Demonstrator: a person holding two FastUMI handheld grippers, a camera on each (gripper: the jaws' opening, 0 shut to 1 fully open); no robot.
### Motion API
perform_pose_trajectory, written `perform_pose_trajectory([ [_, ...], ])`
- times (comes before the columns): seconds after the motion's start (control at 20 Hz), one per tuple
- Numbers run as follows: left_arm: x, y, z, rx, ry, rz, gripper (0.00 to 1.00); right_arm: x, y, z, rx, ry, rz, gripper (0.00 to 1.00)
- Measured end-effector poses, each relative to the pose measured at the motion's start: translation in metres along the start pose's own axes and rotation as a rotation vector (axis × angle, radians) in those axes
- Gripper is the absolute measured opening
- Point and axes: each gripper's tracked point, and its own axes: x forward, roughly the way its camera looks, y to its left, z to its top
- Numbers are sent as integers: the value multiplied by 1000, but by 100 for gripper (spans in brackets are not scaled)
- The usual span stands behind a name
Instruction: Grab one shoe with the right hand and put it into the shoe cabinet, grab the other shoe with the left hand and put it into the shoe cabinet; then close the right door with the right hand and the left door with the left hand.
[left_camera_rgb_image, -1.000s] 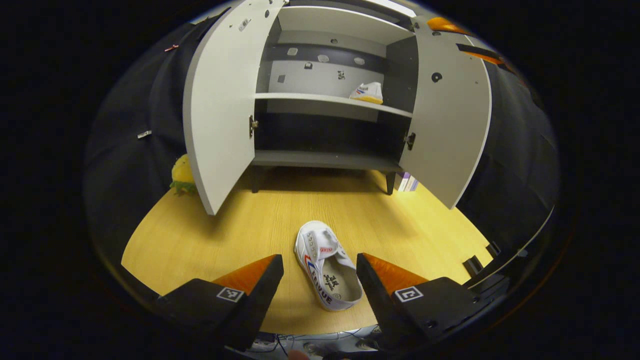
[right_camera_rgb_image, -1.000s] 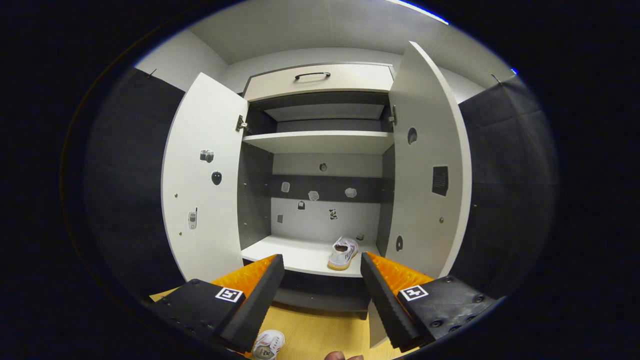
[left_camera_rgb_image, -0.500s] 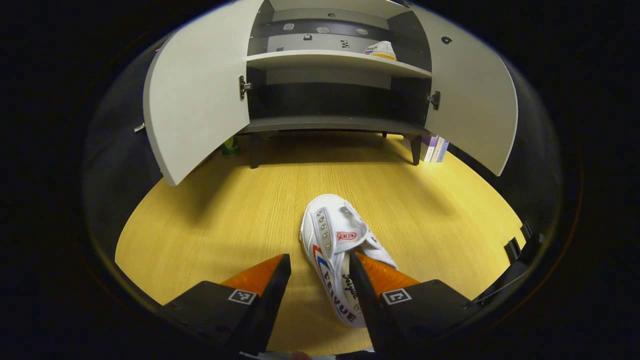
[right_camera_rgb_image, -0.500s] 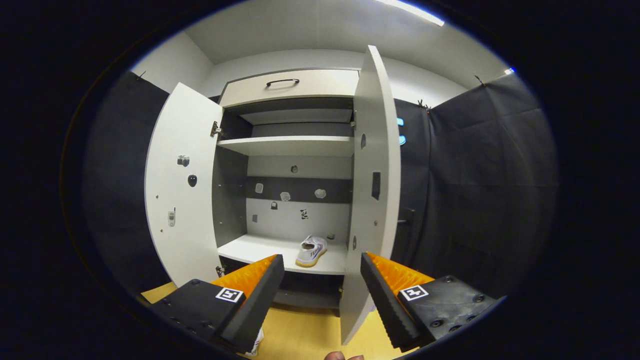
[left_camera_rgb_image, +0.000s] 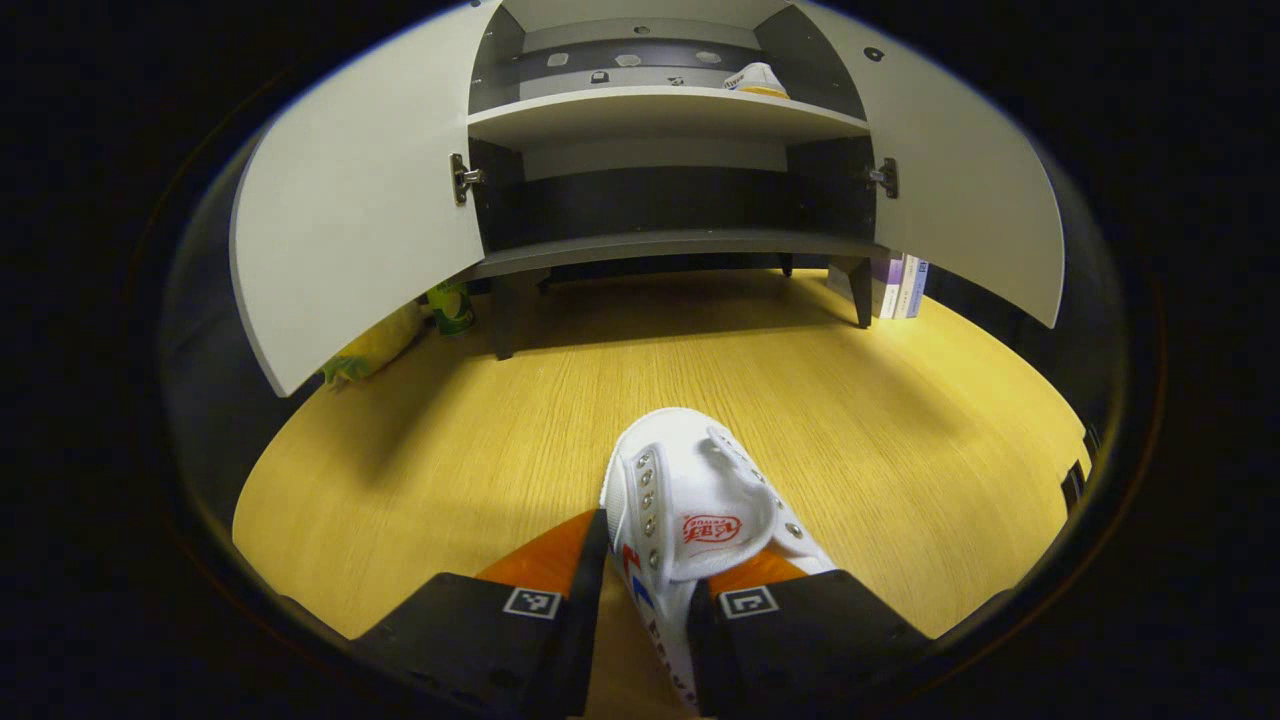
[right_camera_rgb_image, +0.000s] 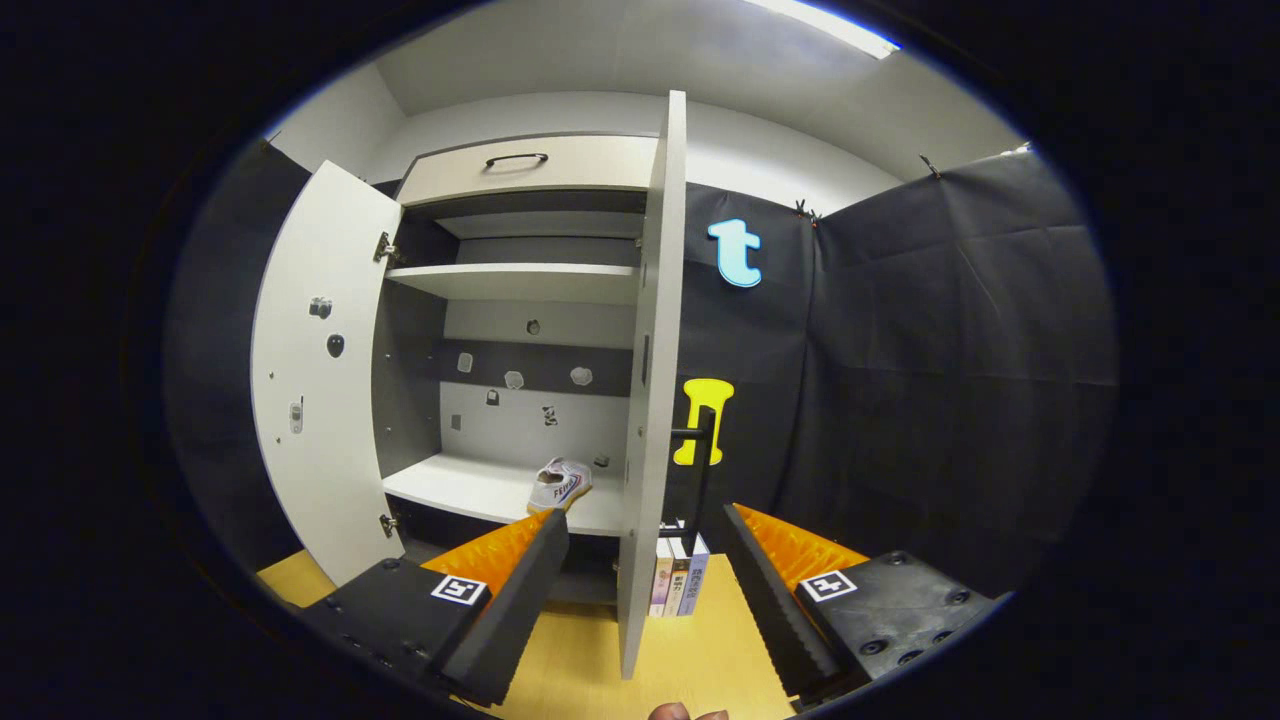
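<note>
Since the earlier frames the left gripper has come down onto the floor shoe and narrowed: one finger lies against the shoe's outer side, the other sits in the opening behind the tongue, so the side wall is between them; whether both truly press cannot be told. Right gripper is wide open and empty, swung rightward, now facing the right door edge-on. Shoe lies on the yellow floor in front of the cabinet, toe toward it. Judgement: light canvas upper, soft, will fold under a pinch; the rubber sole is the stiff part. A hold on the side wall near the eyelets, low toward the sole, should carry it without sagging much; toe may droop. Second shoe already rests on the middle shelf, right side. Left door stands open, as does the right. Books stand beside the cabinet.
</note>
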Motion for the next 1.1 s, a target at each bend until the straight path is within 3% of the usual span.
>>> perform_pose_trajectory([
  [0.05, 5, 6, -2, -2, 12, 17, 30, 0, -3, 0, -8, -1, -8, 98],
  [0.15, 6, 10, -11, -7, 69, 9, 16, 0, -7, 0, -10, -2, -16, 98],
  [0.25, 5, 11, -11, -21, 110, -23, 10, 1, -9, -3, -1, 7, -20, 98],
  [0.6, -16, 6, 21, -17, 120, -85, 5, -5, -10, -4, 25, 5, -12, 98],
  [1.1, -98, 7, 166, -102, 10, -29, 6, -7, -24, -14, 127, 22, 22, 98],
])
